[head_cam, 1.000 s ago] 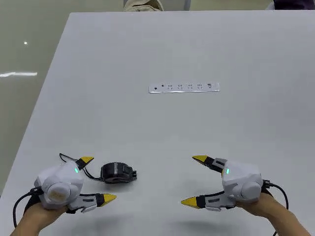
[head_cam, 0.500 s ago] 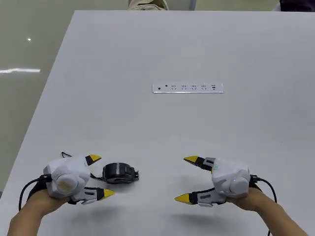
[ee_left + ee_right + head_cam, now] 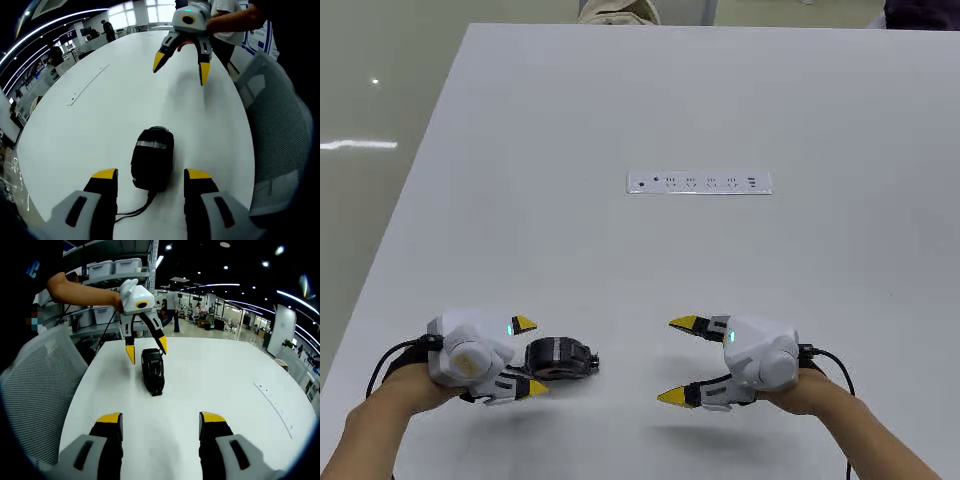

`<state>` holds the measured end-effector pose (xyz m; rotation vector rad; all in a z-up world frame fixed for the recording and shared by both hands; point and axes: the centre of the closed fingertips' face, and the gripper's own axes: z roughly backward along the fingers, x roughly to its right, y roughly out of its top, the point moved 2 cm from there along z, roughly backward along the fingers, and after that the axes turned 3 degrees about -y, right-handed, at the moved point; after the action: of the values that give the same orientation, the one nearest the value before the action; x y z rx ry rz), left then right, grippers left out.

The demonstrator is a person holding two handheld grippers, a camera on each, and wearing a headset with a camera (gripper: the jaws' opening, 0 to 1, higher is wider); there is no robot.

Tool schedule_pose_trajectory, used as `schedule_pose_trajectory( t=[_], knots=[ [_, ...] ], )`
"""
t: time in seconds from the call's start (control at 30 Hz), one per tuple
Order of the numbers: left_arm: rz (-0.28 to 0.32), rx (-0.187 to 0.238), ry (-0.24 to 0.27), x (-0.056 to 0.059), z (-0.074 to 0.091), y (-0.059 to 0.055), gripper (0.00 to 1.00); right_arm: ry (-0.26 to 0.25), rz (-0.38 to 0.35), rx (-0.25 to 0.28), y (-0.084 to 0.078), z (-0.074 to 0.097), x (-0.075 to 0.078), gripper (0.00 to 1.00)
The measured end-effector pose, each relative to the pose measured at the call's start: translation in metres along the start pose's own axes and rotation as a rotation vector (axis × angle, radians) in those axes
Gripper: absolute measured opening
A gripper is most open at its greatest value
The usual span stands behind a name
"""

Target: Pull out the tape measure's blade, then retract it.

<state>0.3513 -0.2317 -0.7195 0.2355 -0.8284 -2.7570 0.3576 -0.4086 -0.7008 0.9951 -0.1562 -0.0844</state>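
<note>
1. In the head view, the left gripper [image 3: 531, 356] is seen to have been brought forward over the last second. Its spread jaws are now set on either side of the tape measure [image 3: 558, 358], which is lying near the front left edge of the white table [image 3: 620, 250]. The right gripper [image 3: 676, 360], also spread and holding nothing, has been shifted leftward toward it, though it is kept well apart
2. In the left gripper view, the black case [image 3: 152, 157] is framed between the yellow tips without contact being visible, and a dark cord [image 3: 132, 212] is trailed toward the camera. No blade is drawn out
3. In the right gripper view, the case [image 3: 152, 370] is shown straddled by the left gripper [image 3: 146, 350]. A clamp on the case is judged to be next, and the blade's end is left for the right gripper
</note>
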Motion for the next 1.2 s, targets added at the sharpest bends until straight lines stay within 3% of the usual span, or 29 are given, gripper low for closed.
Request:
schedule_pose_trajectory(
  t=[0.5,0.83,1.2],
  knots=[
    [-0.04,-0.038,-0.088,0.002,-0.016,-0.005,0.39,0.053,0.034,-0.024,0.006,-0.025,0.001,0.57],
    [-0.048,-0.05,-0.099,0.002,-0.023,-0.008,0.32,0.062,0.052,-0.043,0.003,-0.043,0.003,0.5],
    [-0.059,-0.027,-0.108,0.002,-0.022,-0.007,0.3,0.118,0.08,-0.072,0.001,-0.062,-0.001,0.45]
  ],
)
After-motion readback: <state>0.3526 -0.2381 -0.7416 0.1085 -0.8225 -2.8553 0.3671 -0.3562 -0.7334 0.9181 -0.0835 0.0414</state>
